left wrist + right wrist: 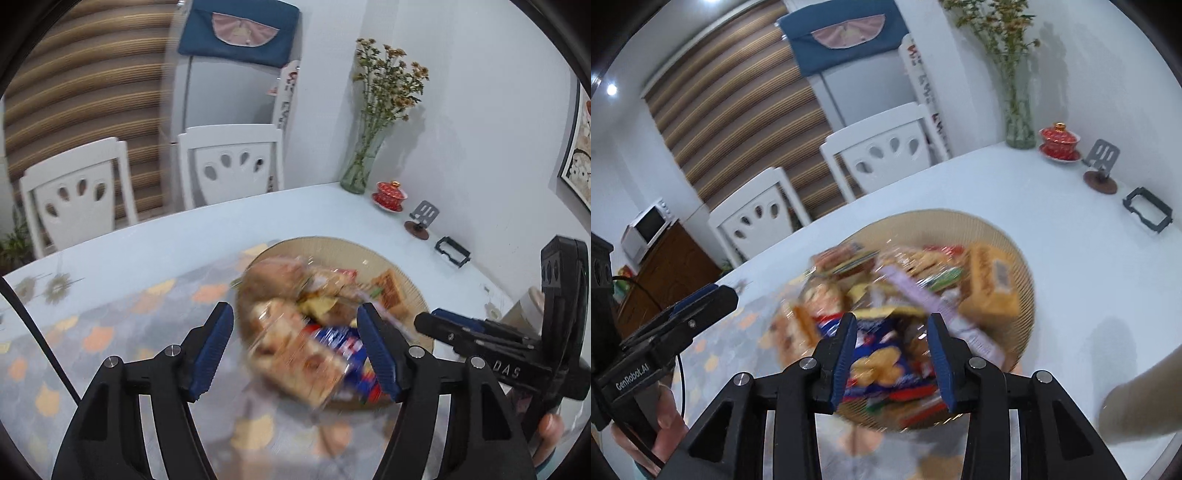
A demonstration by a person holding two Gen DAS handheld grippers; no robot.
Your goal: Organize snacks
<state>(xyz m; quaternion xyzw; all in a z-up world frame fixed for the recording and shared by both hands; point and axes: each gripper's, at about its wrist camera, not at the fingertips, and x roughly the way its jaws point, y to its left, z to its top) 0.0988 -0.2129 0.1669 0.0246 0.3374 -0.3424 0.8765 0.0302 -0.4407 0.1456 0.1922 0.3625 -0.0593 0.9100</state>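
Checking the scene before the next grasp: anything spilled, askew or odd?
Nothing clearly spilled. Snack packets sit heaped haphazardly in the woven basket, some overhanging its near rim. Motion blur hides detail. Both grippers, left gripper and right gripper, are open.

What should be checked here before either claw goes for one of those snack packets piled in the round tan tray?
1. Left claw open: ok, its blue pads stand wide apart, nothing between them.
2. Right claw open: ok, and it holds nothing.
3. Blue biscuit packet lined up with the right claw: ok, it lies between the fingers in the right wrist view.
4. Snacks inside the round tan ribbed tray: ok, heaped within the rim.
5. Picture sharp enough to pick a packet: not ok, the pile is motion-blurred.
6. The two claws apart from each other: ok, a gap shows in both views.
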